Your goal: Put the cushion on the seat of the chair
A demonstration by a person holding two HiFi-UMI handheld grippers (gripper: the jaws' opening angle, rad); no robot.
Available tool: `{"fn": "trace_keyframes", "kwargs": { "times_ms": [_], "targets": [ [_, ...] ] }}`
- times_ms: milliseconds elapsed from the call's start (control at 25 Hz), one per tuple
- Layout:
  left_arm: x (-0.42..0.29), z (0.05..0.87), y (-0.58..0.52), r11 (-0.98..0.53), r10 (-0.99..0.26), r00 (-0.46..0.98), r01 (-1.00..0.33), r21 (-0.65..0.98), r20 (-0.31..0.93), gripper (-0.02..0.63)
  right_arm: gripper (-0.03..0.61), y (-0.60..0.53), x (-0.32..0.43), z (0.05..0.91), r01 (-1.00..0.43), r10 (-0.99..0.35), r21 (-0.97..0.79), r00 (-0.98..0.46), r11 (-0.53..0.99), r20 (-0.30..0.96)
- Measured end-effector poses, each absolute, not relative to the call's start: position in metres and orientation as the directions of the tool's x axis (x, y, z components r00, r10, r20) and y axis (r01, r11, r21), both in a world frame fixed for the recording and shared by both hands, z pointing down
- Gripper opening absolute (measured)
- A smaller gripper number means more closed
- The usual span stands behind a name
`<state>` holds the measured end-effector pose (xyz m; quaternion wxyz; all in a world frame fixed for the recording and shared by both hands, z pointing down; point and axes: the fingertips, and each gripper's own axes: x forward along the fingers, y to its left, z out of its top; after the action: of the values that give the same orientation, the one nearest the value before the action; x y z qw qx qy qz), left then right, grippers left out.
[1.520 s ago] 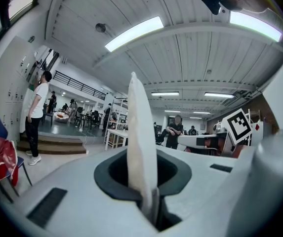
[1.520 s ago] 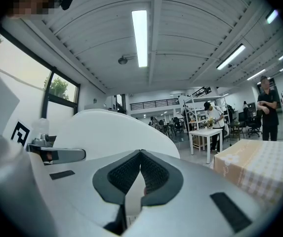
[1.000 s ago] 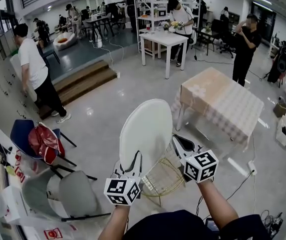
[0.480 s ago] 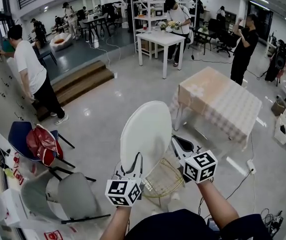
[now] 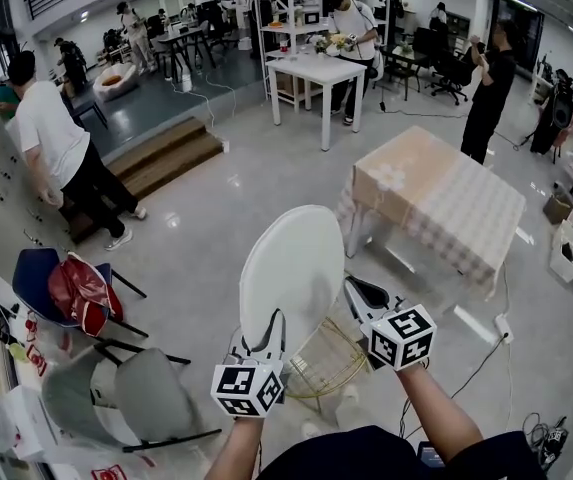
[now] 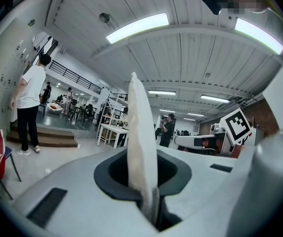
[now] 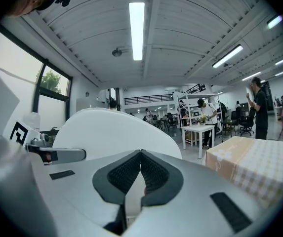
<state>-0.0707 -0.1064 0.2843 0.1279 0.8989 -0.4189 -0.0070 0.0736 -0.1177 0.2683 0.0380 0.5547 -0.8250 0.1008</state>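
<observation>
Left tool (image 5: 266,330) is clamped on the near-left rim of the white cushion (image 5: 291,268), and the right tool (image 5: 359,293) is pinched shut on the rim at the opposite side. The round pad therefore spans the gap between them and rises ahead of both, tilted up rather than lying flat. Gripping two opposite edges, I judge, stops the soft pad from folding or swinging before it goes onto the gold wire chair (image 5: 301,383), whose seat (image 5: 331,353) lies just below and between the two tools, apparently not yet touched by the cushion.
</observation>
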Motion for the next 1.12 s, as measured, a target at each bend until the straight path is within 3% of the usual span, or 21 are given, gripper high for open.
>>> {"fn": "trace_keyframes", "kwargs": {
  "times_ms": [1120],
  "targets": [
    [-0.023, 0.359, -0.135, -0.569, -0.742, 0.635, -0.766, 0.299, 0.216, 0.052, 0.020, -0.151, 0.120, 0.352, -0.919, -0.861, -0.189, -0.391, 0.345, 0.325]
  ]
}}
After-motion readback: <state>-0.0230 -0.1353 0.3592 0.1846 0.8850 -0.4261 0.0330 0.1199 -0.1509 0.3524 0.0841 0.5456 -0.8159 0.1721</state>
